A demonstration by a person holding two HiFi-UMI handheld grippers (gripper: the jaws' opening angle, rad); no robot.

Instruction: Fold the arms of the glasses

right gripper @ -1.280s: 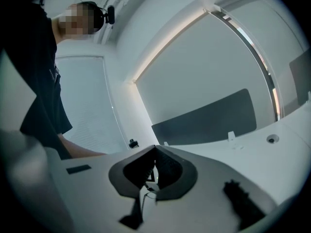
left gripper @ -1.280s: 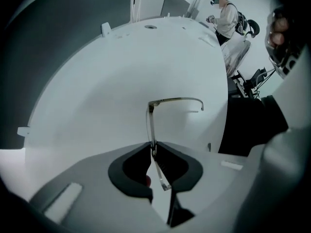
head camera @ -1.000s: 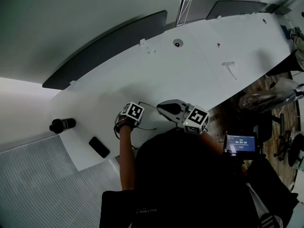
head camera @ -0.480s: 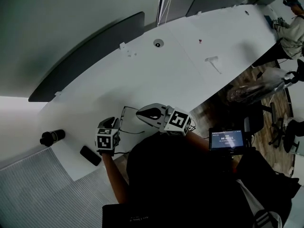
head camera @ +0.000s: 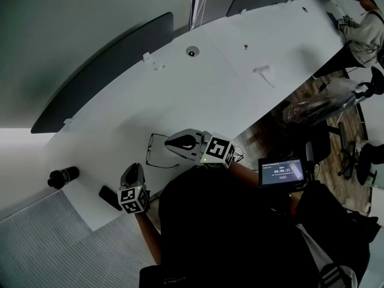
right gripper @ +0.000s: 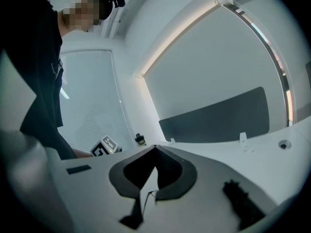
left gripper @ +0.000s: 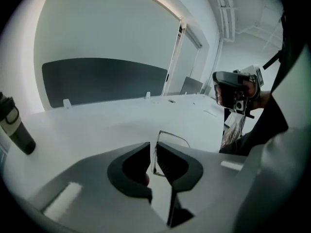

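The glasses (head camera: 157, 152) are a thin wire outline on the white counter (head camera: 240, 71), faint in the head view, and their near side is covered by the right tool (head camera: 170, 141). Whether either arm is folded cannot be made out. The person's dark head and shoulders hide both hands and the counter's near edge.

In its own view the right tool (right gripper: 154, 150) has its dark ribbed pads closed together at the tips. A hair-thin wire (right gripper: 147, 194) of the glasses shows at their near end, so it seems to grip the glasses by the frame. The left tool (left gripper: 153, 147) stands off to the glasses' left. Its jaws have just been closing to a narrow slit and the pads press on nothing. A wire of the glasses (left gripper: 171, 136) shows through the slit and above it; whether it lies between the pads or beyond them is unclear.

The tools are smooth grey shells with black curved pads. The bottle (head camera: 63, 176) is a dark cylinder and the phone (head camera: 110, 197) a flat black slab, both at the counter's left end.

Only the head view shows the phone and a lit screen (head camera: 281, 171). The left gripper view shows the bottle (left gripper: 14, 127) upright and the right tool (left gripper: 233, 89) from the side. The right gripper view shows the left tool's marker cube (right gripper: 104, 147).
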